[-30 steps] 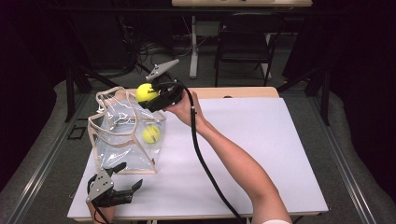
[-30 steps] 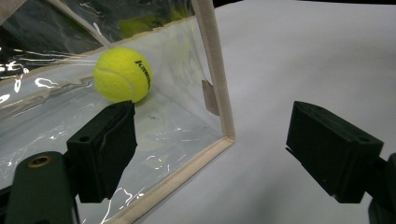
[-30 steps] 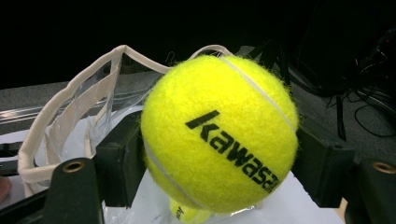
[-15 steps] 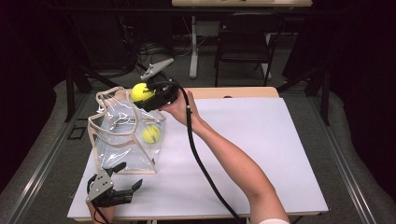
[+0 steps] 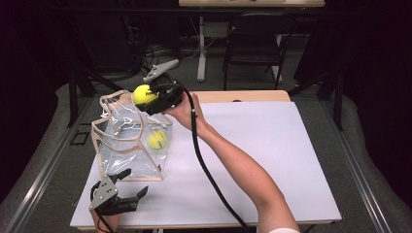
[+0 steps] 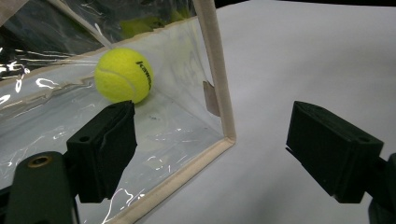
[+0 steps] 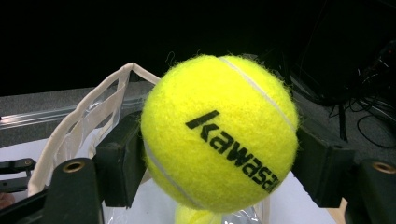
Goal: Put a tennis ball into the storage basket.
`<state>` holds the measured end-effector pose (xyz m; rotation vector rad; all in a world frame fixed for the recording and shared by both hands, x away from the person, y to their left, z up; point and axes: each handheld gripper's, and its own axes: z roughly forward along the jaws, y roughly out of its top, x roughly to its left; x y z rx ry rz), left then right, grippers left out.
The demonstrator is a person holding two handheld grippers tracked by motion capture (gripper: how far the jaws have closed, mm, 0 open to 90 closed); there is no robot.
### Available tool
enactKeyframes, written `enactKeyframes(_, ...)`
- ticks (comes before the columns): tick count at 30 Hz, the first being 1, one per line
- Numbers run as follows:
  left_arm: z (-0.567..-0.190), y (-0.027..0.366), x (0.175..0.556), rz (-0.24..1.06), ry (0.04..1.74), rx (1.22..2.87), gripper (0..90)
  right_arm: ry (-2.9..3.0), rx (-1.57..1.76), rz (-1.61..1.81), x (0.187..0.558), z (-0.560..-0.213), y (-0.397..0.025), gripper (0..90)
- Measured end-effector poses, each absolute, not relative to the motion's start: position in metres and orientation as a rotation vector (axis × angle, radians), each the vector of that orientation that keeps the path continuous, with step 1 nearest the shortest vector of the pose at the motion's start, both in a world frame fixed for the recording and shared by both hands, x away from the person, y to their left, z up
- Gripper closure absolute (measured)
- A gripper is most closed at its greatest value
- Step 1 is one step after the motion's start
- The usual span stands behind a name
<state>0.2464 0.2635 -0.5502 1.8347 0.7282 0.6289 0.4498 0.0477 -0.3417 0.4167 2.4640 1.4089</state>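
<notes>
- High view: white table [image 5: 272, 155] evenly lit from overhead, surroundings dark, near black at the edges; shadows soft and faint.
- Clear bag [image 5: 128, 145] throws white glare streaks, also strong in the left gripper view [image 6: 28, 88].
- Left gripper view: near jaws soft, ball inside the bag sharp.
- Right gripper view: held tennis ball [image 7: 219, 133] bright, crisp fuzz; background black, jaws slightly blurred.
</notes>
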Motion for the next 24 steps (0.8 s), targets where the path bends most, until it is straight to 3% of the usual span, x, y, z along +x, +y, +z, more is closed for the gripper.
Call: enactKeyframes(24, -0.550, 0.263, 0.246, 0.628, 0.730, 1.834, 16.0, 2.465, 0.361, 1.416, 0.437, -0.337, 0.064, 26.3)
